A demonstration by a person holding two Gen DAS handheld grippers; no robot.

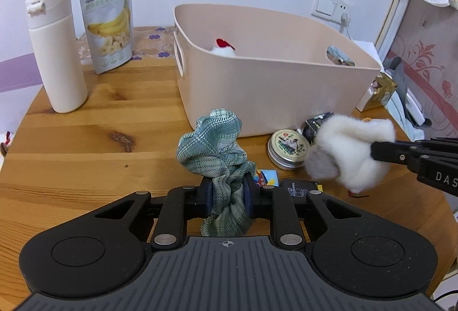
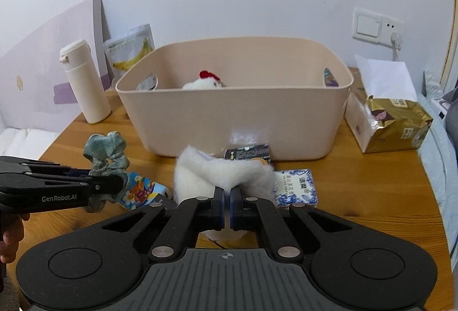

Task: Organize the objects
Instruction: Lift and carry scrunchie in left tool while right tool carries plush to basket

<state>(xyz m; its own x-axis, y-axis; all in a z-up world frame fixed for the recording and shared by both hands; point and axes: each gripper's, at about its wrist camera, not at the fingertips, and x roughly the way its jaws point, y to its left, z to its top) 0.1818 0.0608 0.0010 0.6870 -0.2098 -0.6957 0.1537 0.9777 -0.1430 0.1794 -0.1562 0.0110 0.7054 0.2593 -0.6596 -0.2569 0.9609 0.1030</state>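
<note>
My left gripper [image 1: 227,198] is shut on a green plaid scrunchie [image 1: 213,147], held above the wooden table; it also shows in the right wrist view [image 2: 107,159]. My right gripper [image 2: 226,206] is shut on a white fluffy plush toy [image 2: 220,170], seen in the left wrist view [image 1: 355,150] to the right of the scrunchie. A beige plastic bin [image 1: 257,87] stands just behind both; it also shows in the right wrist view [image 2: 234,116]. Inside it lies a white plush with a red top [image 2: 204,82].
A round tin [image 1: 287,149], a dark small box [image 2: 247,153], a blue-white packet [image 2: 296,186] and a colourful wrapper [image 2: 140,190] lie before the bin. A white bottle [image 1: 55,50] and banana chips bag [image 1: 110,24] stand left; a gold package [image 2: 395,125] sits right.
</note>
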